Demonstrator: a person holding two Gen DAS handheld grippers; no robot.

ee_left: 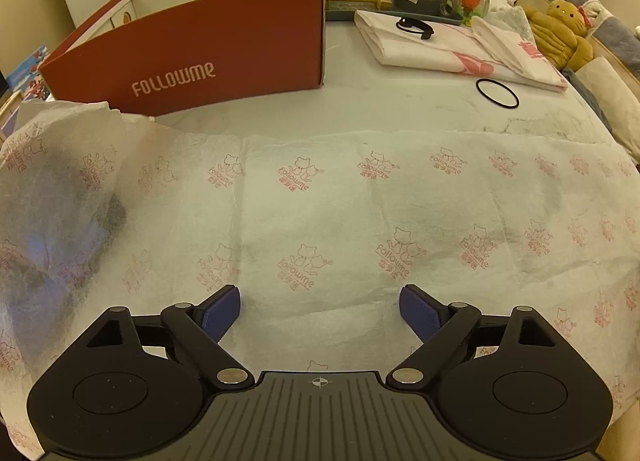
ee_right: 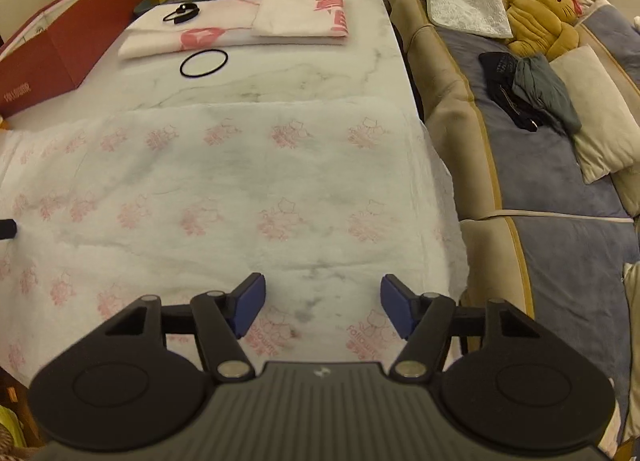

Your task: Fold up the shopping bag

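While both grippers are hovering low over the near edge of the table [ee_right: 304, 73], a white non-woven shopping bag [ee_left: 340, 213] is lying spread flat across it, printed all over with small pink cat logos. Its left end is bunching up in a crumpled mound, with something dark showing faintly through the thin fabric. Its right end is reaching the table's edge beside a sofa [ee_right: 560, 189].

The left gripper [ee_left: 320, 311] is hanging above the bag's near-middle part, its blue-padded fingers [ee_left: 224, 311] spread wide apart and gripping nothing. The right gripper [ee_right: 322, 307] is sitting above the bag's near right part, its fingers [ee_right: 250, 307] likewise released and holding nothing.

Behind the bag, a red cardboard box [ee_left: 192, 61] marked FOLLOWME is standing open on the left side of the table. To its right, a folded white cloth with pink print [ee_left: 452, 49] is lying flat, a small black object resting on top of it. A thin black ring [ee_left: 497, 93] is lying on the bare marble between that cloth and the bag. On the sofa, a tan cat plush [ee_right: 540, 17] is lying near some dark folded clothes [ee_right: 524, 89].
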